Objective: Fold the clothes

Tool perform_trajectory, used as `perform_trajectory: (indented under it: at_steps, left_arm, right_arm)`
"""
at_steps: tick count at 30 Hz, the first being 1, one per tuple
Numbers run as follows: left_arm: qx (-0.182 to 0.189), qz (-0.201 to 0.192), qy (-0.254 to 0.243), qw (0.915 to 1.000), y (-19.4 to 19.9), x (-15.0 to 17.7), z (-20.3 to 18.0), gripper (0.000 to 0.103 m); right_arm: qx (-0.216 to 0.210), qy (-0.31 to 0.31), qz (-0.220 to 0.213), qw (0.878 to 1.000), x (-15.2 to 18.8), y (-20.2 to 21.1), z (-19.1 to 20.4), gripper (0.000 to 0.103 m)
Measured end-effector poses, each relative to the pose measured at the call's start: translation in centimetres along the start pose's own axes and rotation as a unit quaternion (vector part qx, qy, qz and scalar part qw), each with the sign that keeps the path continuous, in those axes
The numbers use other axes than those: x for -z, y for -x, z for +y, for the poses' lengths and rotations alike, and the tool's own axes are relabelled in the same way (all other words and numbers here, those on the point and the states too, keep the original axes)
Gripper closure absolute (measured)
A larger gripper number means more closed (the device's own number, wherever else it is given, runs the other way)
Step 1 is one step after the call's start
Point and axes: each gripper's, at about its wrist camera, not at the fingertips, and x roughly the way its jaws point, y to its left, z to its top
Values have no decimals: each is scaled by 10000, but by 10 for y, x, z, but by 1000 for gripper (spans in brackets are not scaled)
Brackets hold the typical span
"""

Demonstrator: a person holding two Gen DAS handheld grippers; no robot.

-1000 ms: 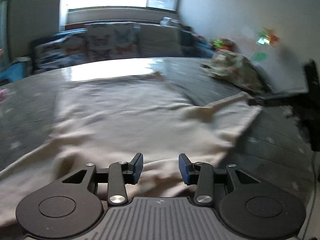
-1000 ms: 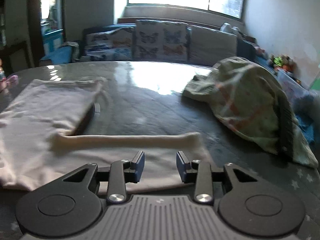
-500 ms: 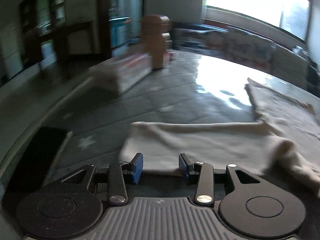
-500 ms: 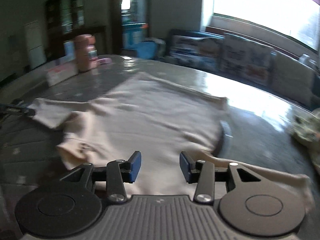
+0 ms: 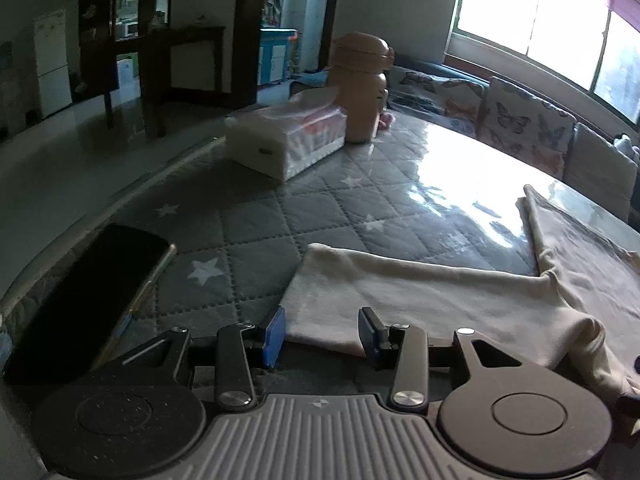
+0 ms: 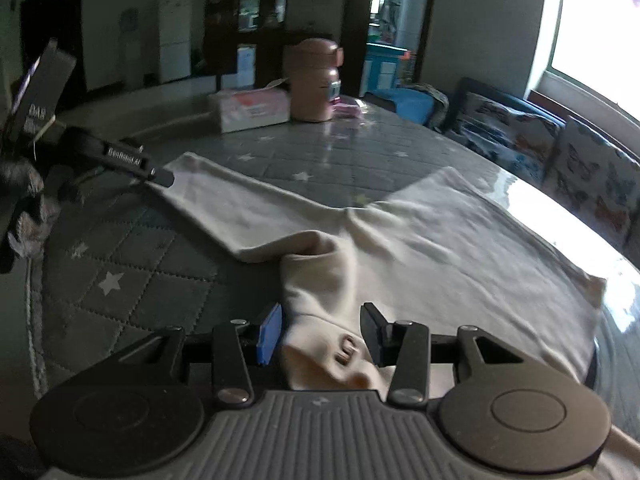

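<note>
A cream-coloured long-sleeved cotton top (image 6: 420,240) lies spread on the grey quilted table cover with white stars (image 5: 256,232). One sleeve (image 5: 400,292) stretches out flat toward the table edge.

The left gripper (image 5: 322,334) hangs low at the cuff end of this sleeve. Its blue-padded fingers (image 5: 274,334) stand apart, and the edge of the cuff lies between them, but the pads do not press on the cloth. In the right wrist view the tip of this same gripper shows just at the sleeve end (image 6: 160,176).

The right gripper (image 6: 320,332) is at the shoulder part of the top, where the fabric is bunched into a raised fold (image 6: 320,276). Its fingers (image 6: 270,334) are also apart, with the bunched cloth between them; whether the pads touch it I cannot tell.

A dark flat phone (image 5: 84,300) lies near the table edge beside the left gripper. Farther away stand a white tissue pack (image 5: 286,140) and a pinkish-brown plastic flask (image 5: 360,88), close to each other.
</note>
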Motion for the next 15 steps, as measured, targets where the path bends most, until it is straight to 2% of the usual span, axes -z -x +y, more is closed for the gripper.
perform_trajectory:
  at_steps: [4,5,7,9,11,15]
  left_arm:
    - [48,-26,-46,10000,-2,1,-2,62]
    - [59,-41,-81,9999,-4,0,-1,67]
    - [82,-69,-145,9998,-8,-2,-1,97]
    - [151,-52,-137,9998,-13,-6,2,102]
    - [134,-95,-184,9997,-17,-12,3,103]
    - [-23,-475,-452,9978,-20,-37,-2,103]
  right_arm:
    - [10,191,83,9998,-1,-13,11,69]
    - [29,225,98,9997,-1,-14,12,72]
    - [38,257,101,9996,-1,-13,12,83]
    - [47,289,104,9995,0,-12,12,89]
    - [56,321,107,9994,0,-11,12,93]
    - [74,385,113,9992,0,-10,12,94]
